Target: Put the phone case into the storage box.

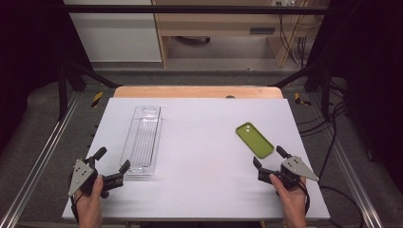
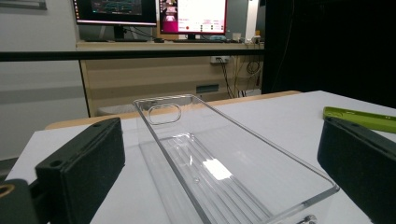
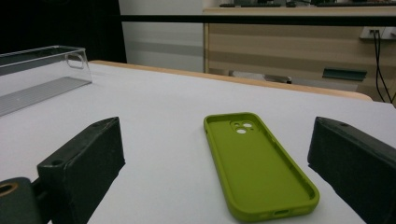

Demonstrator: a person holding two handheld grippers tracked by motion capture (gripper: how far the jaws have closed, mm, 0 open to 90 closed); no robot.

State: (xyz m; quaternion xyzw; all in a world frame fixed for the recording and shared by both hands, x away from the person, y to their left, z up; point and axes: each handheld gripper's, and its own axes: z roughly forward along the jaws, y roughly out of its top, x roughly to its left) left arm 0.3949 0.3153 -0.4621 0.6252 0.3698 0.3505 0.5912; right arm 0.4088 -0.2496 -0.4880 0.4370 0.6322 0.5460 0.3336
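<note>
Both grippers wide open, empty: left gripper [image 1: 114, 166] facing clear tray [image 1: 142, 140], right gripper [image 1: 269, 158] facing green case [image 1: 254, 139].

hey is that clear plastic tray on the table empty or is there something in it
Empty. The clear tray shows only its ribbed floor in the left gripper view, and the green phone case lies apart on the table.

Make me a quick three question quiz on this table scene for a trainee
1. True or false: the green case lies inside the clear tray.
2. Which tongs are nearer the case: A left, B right?
3. Fill in: both tongs are ____ and hold nothing.

Key: 1 false, it lies hollow side up on the table, apart from the tray; 2 B; 3 open.
</note>
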